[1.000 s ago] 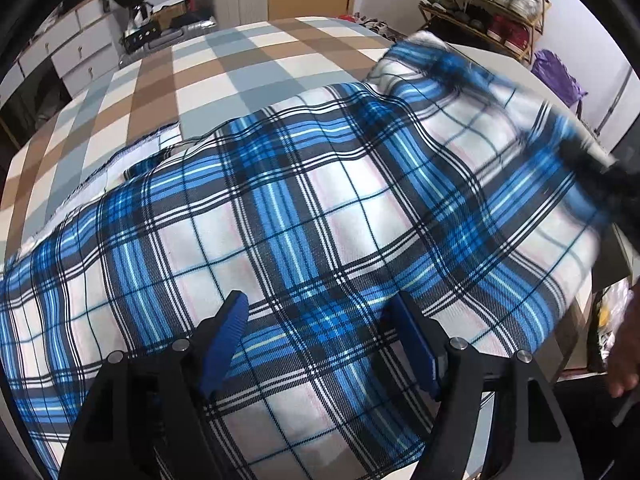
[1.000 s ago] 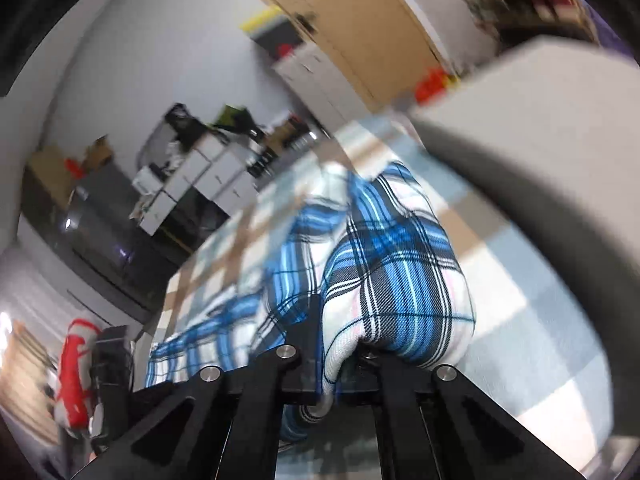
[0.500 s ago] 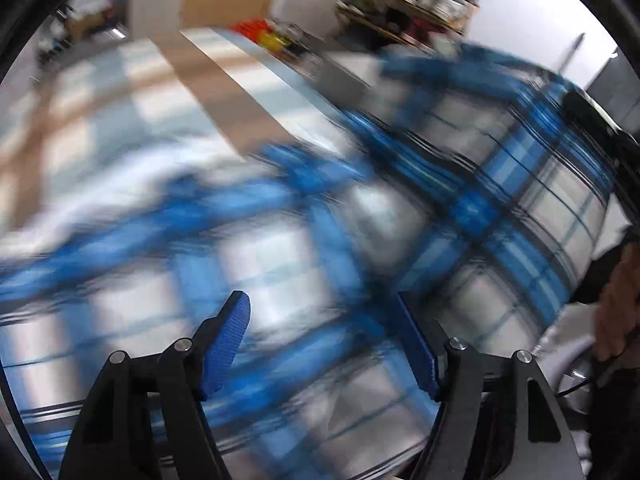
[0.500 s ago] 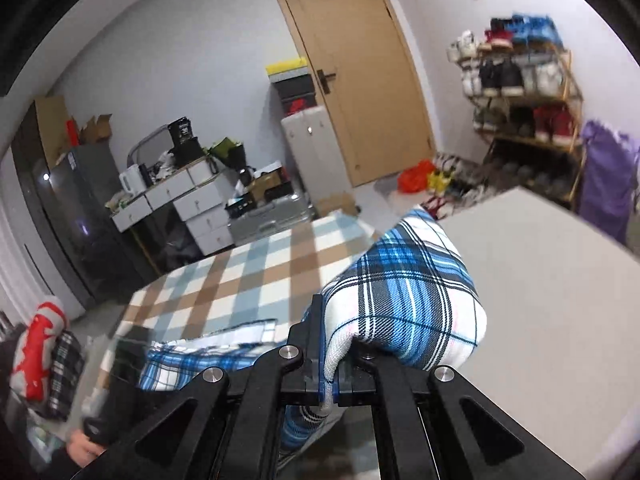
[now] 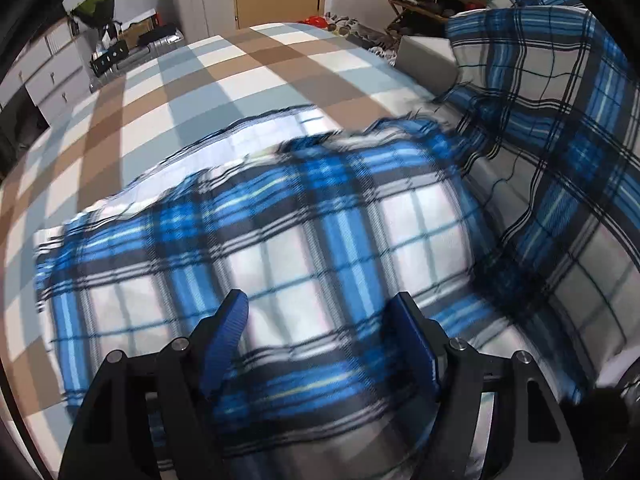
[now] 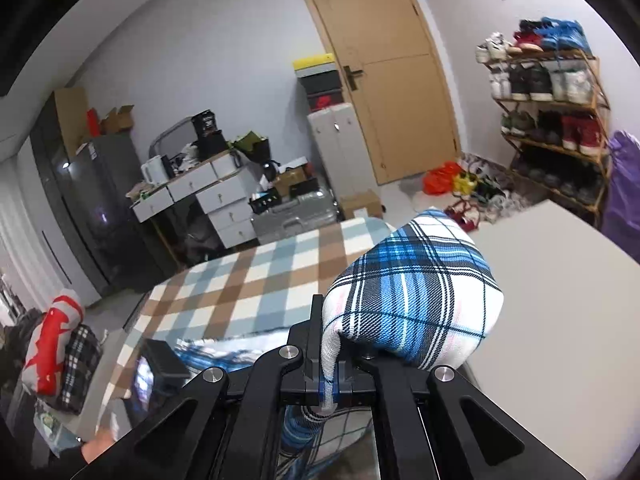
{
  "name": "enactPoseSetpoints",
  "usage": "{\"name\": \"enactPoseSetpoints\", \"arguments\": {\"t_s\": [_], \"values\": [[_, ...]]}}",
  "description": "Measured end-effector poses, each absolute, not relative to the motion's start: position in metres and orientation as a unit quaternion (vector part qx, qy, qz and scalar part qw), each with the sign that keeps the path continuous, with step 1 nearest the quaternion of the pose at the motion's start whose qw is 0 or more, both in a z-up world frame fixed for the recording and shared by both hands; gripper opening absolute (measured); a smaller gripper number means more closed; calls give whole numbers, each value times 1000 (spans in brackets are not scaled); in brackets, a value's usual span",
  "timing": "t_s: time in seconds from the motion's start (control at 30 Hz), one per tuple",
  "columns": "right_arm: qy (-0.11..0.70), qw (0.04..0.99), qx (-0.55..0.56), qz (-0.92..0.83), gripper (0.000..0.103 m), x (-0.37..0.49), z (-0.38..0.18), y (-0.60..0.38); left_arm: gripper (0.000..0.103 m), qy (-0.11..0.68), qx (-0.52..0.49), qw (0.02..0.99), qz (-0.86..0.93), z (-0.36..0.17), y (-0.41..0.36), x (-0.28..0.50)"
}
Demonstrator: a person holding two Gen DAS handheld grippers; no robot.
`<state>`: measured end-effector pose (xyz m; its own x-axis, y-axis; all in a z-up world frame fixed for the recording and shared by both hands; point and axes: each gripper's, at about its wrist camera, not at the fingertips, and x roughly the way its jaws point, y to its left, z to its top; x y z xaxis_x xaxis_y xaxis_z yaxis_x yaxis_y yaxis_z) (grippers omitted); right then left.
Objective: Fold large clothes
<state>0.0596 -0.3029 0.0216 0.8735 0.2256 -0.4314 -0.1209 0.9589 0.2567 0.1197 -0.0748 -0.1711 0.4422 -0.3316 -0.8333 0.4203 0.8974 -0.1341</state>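
My right tool [image 6: 329, 376], clamped on one edge of the blue plaid garment [image 5: 280, 240], has lifted that edge off the checked bed [image 5: 200, 72], ready to fold over the rest lying there, beneath my left tool [image 5: 320, 336], spread and empty.

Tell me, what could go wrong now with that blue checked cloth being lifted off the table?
The right gripper pinches only a thin fold of the blue plaid garment, so the cloth could slip out as it is raised. The left gripper is open above the garment and holds nothing, so the rest may drag and bunch across the checked tablecloth rather than fold neatly. A raised part of the garment hangs near the edge of the grey table and might slide off.
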Motion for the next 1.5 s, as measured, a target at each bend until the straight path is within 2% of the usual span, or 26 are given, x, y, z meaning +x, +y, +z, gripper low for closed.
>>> {"name": "enactPoseSetpoints", "arguments": {"t_s": [0.17, 0.27, 0.33, 0.47, 0.67, 0.87, 0.97, 1.0, 1.03, 1.1, 1.2, 1.3, 1.43, 1.5], "values": [[222, 968, 78, 92, 1, 84, 54, -295, 68, 481, -25, 836, -264, -168, -88, 140], [222, 969, 63, 89, 1, 97, 67, -286, 65, 486, -112, 806, -318, -166, -88, 153], [221, 968, 53, 102, 1, 100, 71, -273, 56, 495, -183, 783, -328, -158, -66, 160], [215, 963, 9, 160, 1, 87, 59, -228, 56, 456, -220, 810, -294, -128, 7, 147], [236, 938, -41, 249, 1, 54, -2, -144, 56, 429, -246, 830, -260, -116, 108, 116], [339, 902, -70, 260, 2, 52, -101, -83, 56, 451, -280, 813, -238, -139, 153, 112], [370, 886, -97, 261, 10, 49, -130, -72, 56, 456, -289, 803, -253, -136, 146, 110], [381, 878, -107, 269, 19, 49, -132, -69, 57, 452, -291, 801, -263, -133, 143, 109], [389, 871, -113, 277, 22, 48, -135, -68, 57, 446, -292, 801, -274, -126, 139, 106], [399, 863, -96, 294, 36, 41, -140, -71, 57, 430, -300, 800, -292, -115, 139, 101], [430, 834, -73, 338, 46, 35, -145, -73, 57, 413, -298, 799, -319, -103, 133, 98], [446, 816, -56, 364, 50, 33, -140, -76, 57, 394, -262, 812, -343, -92, 119, 95], [481, 773, 66, 408, 53, 48, -130, -110, 57, 346, -209, 830, -385, -71, 97, 82], [476, 761, 99, 429, 53, 50, -122, -123, 62, 349, -179, 833, -389, -69, 82, 81]]}}
